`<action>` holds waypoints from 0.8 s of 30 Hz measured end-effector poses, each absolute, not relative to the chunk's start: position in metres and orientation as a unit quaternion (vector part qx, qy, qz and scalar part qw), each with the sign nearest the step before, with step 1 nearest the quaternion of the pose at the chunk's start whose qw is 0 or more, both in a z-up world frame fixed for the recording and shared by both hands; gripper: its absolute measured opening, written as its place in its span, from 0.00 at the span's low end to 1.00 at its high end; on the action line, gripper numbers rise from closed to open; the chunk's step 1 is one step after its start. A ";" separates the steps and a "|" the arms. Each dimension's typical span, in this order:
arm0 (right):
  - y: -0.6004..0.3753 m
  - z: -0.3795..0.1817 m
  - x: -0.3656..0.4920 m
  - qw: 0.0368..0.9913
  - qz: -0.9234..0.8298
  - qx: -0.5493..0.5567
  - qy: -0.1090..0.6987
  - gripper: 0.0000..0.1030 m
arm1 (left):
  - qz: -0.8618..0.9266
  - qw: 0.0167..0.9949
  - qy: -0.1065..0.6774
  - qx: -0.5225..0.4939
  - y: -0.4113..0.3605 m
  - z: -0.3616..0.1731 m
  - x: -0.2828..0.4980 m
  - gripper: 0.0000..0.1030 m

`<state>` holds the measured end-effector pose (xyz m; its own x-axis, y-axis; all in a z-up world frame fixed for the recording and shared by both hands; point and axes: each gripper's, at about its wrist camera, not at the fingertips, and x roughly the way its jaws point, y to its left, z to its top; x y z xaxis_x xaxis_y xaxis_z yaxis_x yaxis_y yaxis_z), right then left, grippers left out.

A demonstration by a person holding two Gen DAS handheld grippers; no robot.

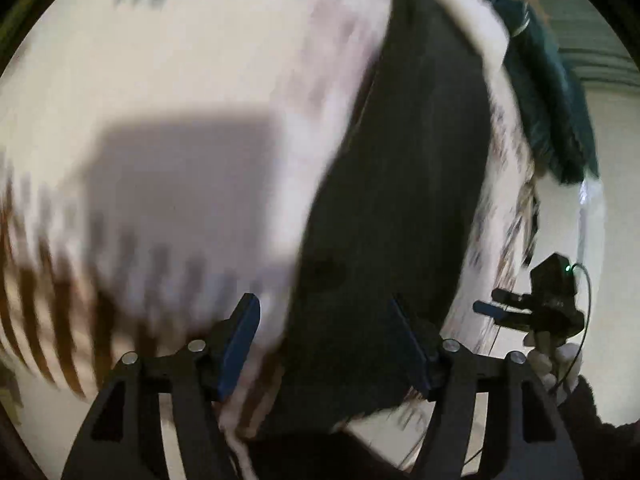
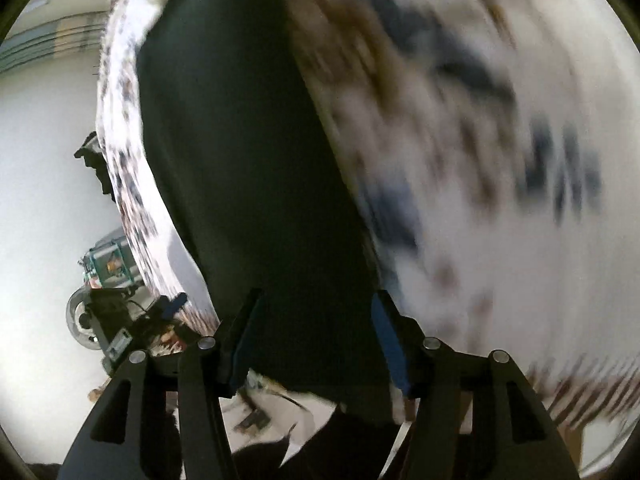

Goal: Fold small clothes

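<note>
Left wrist view, both tongs [image 1: 326, 350] [image 2: 316, 344] spread, straddling dark garment [image 1: 400, 200].

Looks like a home room, though both views are heavily motion-blurred. A patterned white cloth with brown and blue marks [image 1: 168, 80] covers the work surface, a dark green fabric heap [image 1: 552, 92] lies at its far edge, plain pale walls [image 2: 44, 152] behind.
</note>
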<state>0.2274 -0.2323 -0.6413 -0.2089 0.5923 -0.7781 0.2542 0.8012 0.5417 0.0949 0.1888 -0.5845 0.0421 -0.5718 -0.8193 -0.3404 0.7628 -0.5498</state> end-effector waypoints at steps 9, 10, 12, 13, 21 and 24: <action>-0.212 -0.726 0.089 0.497 0.140 0.303 0.801 0.56 | -0.133 0.619 0.704 -0.324 0.134 -0.625 0.053 0.75; -0.209 -0.734 0.080 0.495 0.140 0.307 0.801 0.56 | -0.131 0.620 0.699 -0.332 0.133 -0.626 0.056 0.75; -0.204 -0.742 0.072 0.494 0.144 0.321 0.795 0.56 | -0.128 0.618 0.693 -0.348 0.131 -0.628 0.062 0.76; -0.206 -0.745 0.067 0.494 0.144 0.326 0.793 0.56 | -0.125 0.619 0.688 -0.358 0.131 -0.628 0.065 0.76; -0.203 -0.755 0.052 0.486 0.154 0.380 0.771 0.55 | -0.116 0.649 0.660 -0.360 0.121 -0.621 0.052 0.07; -0.202 -0.747 0.049 0.499 0.152 0.382 0.763 0.13 | -0.114 0.635 0.646 -0.410 0.136 -0.622 0.040 0.06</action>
